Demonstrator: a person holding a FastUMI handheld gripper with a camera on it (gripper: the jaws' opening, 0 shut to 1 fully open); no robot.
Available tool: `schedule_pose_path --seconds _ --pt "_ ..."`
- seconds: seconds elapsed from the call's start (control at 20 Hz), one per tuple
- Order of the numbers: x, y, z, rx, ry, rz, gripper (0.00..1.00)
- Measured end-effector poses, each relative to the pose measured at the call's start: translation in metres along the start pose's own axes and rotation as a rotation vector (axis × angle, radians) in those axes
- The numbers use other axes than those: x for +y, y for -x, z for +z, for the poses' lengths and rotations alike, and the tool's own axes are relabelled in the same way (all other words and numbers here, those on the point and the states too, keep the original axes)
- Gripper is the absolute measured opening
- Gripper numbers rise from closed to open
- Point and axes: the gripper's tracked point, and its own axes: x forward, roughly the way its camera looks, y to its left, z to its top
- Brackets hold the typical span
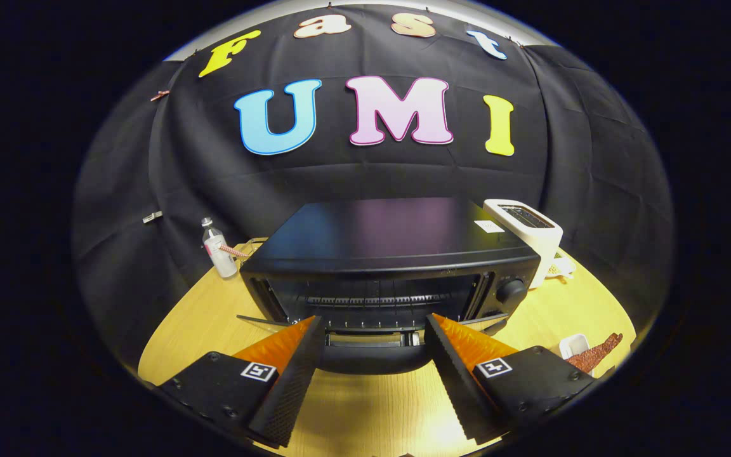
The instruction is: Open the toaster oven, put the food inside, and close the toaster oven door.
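1. Claw: spread wide, empty, just before the toaster oven.
2. Toaster oven: mid-desk, door dropped open between the fingers.
3. Food: beside the right finger.
4. Risk: fingers clipping the lowered door, likely shifting the oven.

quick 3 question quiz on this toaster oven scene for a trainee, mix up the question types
1. True or false: the gripper is shut on the oven door's handle.
2. Which stands just beside the toaster oven, on its knob side? A) clear bottle B) white toaster C) white dish
3. Fill in: the toaster oven door hangs ____, ahead of the fingers.

Key
1. False: its fingers are spread apart, gripping nothing.
2. B, the white toaster; the clear bottle stands on the other side.
3. Open.
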Motion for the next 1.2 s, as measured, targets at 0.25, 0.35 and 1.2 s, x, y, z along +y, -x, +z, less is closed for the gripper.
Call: schedule_pose_path --seconds 0.25,0.35,1.2 --pt "-0.001 0.02 -0.034 0.05 0.025 0.005 0.98" --pt "0.0 0.025 -0.049 0.066 0.058 0.01 0.98" --pt "-0.013 0.043 -0.12 0.204 0.138 0.091 0.97"
